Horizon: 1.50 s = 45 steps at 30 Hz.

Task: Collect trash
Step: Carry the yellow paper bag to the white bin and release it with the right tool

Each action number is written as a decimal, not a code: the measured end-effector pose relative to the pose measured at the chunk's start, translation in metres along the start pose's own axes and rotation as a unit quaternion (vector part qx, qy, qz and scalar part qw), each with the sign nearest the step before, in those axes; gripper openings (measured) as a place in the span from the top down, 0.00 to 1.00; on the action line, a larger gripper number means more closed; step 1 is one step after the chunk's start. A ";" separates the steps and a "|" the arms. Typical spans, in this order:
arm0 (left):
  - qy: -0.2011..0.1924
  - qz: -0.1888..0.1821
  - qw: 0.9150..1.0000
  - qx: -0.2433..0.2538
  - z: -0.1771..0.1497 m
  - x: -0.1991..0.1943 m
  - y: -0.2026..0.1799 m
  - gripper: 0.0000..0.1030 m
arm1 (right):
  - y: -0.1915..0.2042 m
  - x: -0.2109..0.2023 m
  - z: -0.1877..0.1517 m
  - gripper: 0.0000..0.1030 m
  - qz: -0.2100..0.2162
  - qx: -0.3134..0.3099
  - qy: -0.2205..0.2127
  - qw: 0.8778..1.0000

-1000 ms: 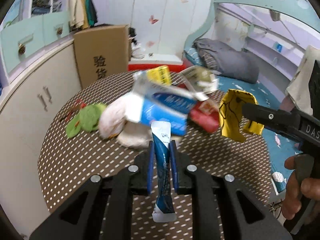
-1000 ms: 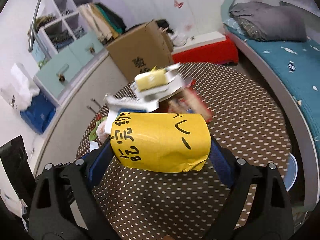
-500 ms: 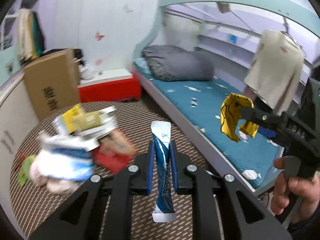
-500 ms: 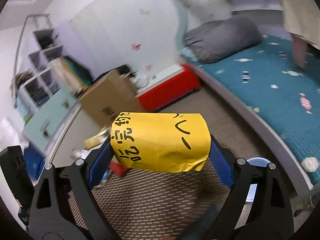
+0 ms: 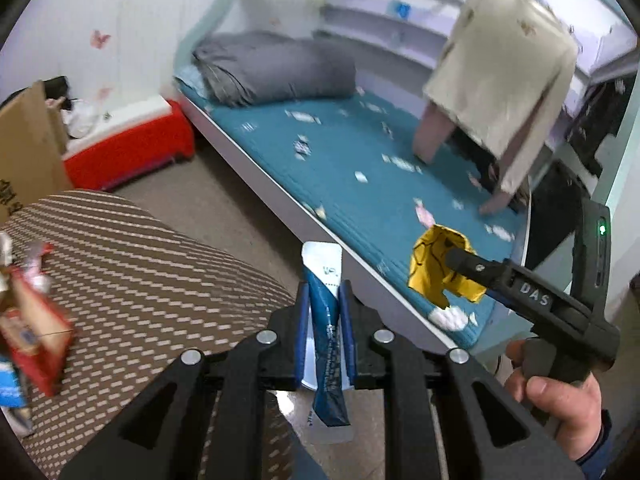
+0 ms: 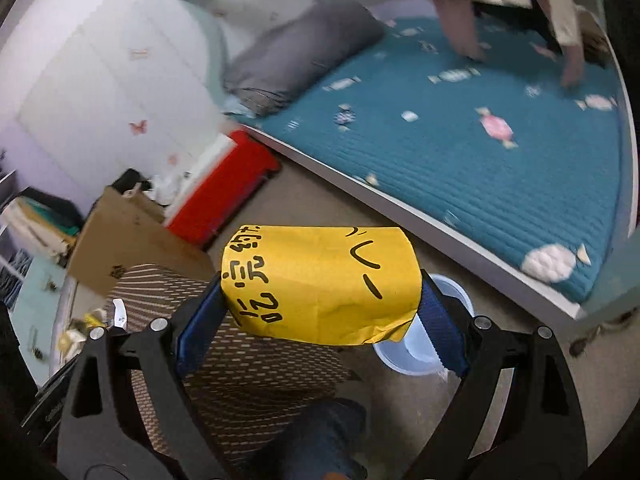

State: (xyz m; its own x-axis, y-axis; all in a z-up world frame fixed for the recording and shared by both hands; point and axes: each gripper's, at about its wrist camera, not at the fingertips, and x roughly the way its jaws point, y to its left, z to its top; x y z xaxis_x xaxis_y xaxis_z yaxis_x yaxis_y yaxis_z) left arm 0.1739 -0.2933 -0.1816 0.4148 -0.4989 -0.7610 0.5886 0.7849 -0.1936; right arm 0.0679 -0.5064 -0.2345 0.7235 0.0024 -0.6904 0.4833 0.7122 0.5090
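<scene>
Below, the left tongs (image 5: 324, 320) pinch a blue sachet (image 5: 327, 344); the right tongs (image 6: 320, 316) clamp a yellow wrapper (image 6: 320, 284).

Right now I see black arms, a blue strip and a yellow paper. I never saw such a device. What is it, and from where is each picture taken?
No robot: a person holds hand tongs, each carrying a forward-looking camera. The left camera shows the left tongs shut on a blue sachet, and the right tongs beside them. The right camera shows those tongs spread wide around a yellow wrapper. More trash lies on the dotted brown table. A pale blue bin stands on the floor near the bed.
</scene>
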 end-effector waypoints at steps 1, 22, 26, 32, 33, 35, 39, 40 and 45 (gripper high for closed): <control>0.009 -0.003 1.000 0.003 -0.001 0.009 -0.003 0.86 | -0.006 0.007 0.000 0.15 -0.005 0.005 0.006 1.000; 0.141 -0.007 0.990 0.012 -0.022 0.181 -0.027 0.16 | -0.103 0.126 -0.015 0.06 -0.026 0.146 0.120 0.982; 0.119 0.010 0.993 0.015 -0.017 0.162 -0.019 0.15 | -0.097 0.110 -0.017 0.06 -0.034 0.136 0.104 0.985; 0.064 0.028 0.997 0.035 -0.012 0.121 -0.023 0.13 | -0.071 0.077 -0.020 0.06 -0.053 0.091 0.064 0.992; 0.059 0.029 0.997 0.037 -0.012 0.116 -0.023 0.13 | -0.067 0.071 -0.019 0.06 -0.053 0.083 0.056 0.994; 0.040 0.034 0.998 0.045 -0.012 0.100 -0.025 0.13 | -0.055 0.051 -0.016 0.06 -0.061 0.059 0.027 0.996; 0.001 0.030 0.998 0.053 -0.015 0.068 -0.027 0.13 | -0.029 0.018 -0.011 0.06 -0.067 0.011 -0.011 0.998; -0.005 0.026 0.998 0.051 -0.014 0.060 -0.026 0.13 | -0.020 0.011 -0.010 0.06 -0.065 0.000 -0.018 0.998; -0.032 0.035 0.997 0.065 -0.015 0.023 -0.024 0.13 | 0.014 -0.025 -0.006 0.06 -0.041 -0.029 -0.051 0.997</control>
State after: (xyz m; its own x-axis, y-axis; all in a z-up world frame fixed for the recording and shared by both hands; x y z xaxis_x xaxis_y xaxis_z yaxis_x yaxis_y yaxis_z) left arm 0.1584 -0.3177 -0.2036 0.4994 -0.4694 -0.7282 0.6395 0.7668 -0.0557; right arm 0.0538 -0.4924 -0.2138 0.7303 -0.1270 -0.6712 0.5158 0.7467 0.4199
